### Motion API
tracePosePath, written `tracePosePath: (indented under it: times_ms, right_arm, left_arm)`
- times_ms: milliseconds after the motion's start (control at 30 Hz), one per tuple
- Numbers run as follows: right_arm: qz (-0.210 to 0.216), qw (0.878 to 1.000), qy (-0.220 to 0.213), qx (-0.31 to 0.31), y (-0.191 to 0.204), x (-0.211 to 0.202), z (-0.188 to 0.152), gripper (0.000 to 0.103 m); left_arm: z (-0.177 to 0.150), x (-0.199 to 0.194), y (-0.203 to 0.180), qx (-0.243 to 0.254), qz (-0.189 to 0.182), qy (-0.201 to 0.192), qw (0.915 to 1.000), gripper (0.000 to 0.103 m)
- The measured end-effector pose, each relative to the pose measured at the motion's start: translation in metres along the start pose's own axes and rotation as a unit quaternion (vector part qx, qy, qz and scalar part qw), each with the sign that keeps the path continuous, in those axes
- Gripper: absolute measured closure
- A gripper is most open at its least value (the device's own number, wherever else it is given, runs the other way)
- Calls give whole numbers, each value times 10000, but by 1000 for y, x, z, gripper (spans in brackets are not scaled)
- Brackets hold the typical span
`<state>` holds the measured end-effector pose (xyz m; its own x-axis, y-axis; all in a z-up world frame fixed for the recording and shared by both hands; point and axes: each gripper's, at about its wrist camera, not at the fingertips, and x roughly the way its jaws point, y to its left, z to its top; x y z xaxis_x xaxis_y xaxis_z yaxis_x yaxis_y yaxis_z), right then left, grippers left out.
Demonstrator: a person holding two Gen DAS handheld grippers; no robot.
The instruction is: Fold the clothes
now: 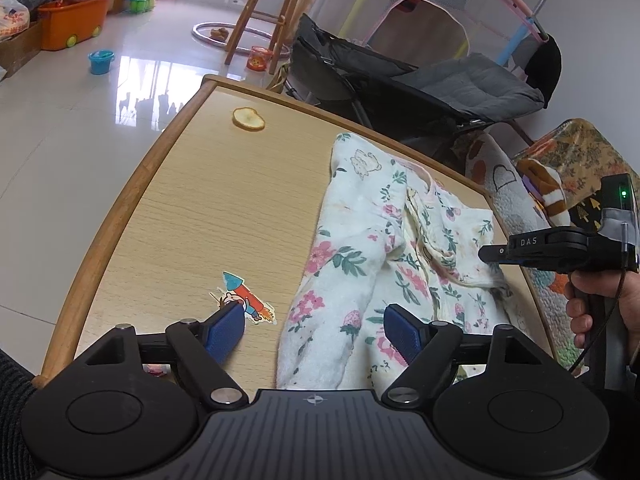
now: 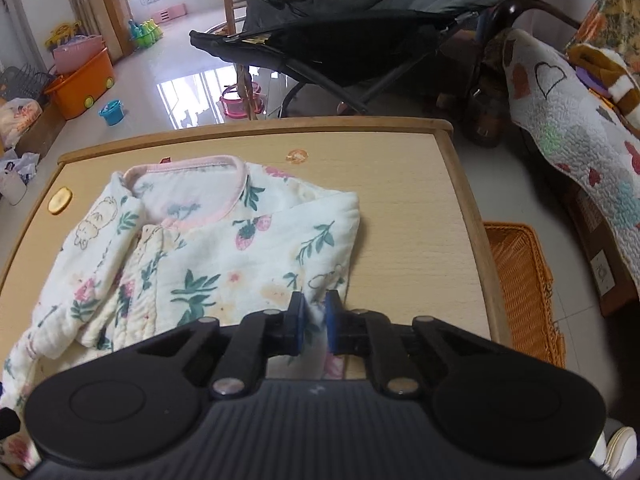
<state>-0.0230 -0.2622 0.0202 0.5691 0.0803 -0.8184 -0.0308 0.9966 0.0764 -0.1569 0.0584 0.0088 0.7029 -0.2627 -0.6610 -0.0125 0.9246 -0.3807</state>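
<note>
From the left wrist view, one floral garment point(image 1: 384, 248) is seen lying crumpled on the wooden desk point(image 1: 224, 200), along its right edge and reaching the near edge. Two stickers are counted on the bare wood: a rocket sticker point(image 1: 246, 296) near the near edge and a round yellowish sticker point(image 1: 249, 119) near the far left corner. The left gripper point(image 1: 314, 330) is held tilted down over the near edge, its jaws spread wide, one blue pad point(image 1: 224, 330) over the bare desk and the other over the cloth; nothing is pinched. At the right edge the right gripper point(image 1: 490, 253) is seen from the side, carried by one hand point(image 1: 600, 308), its tip at the garment's right margin.

From the right wrist view, the same single garment point(image 2: 208, 248) is shown with its pink-trimmed neckline toward the far edge. The right gripper point(image 2: 316, 326) is pitched steeply down at the garment's near right corner, its jaws brought close together and pinching a fold of the cloth. One orange wicker basket point(image 2: 524, 280) is seen on the floor beside the desk's point(image 2: 420, 200) right edge.
</note>
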Motion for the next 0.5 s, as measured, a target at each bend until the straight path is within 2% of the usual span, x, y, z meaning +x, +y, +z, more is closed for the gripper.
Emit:
tracePosePath:
  times_ms: [167, 333, 500]
  right_arm:
    - [39, 9998, -152, -91, 3, -8, 2, 98]
    - [52, 9971, -326, -681, 22, -20, 7, 98]
    - [126, 9942, -373, -996, 40, -25, 9, 98]
  left_arm:
    - [1, 1, -1, 27, 6, 2, 10000, 23]
    - [1, 0, 0, 29, 15, -1, 10000, 23]
    - [0, -1, 0, 14, 8, -6, 10000, 23]
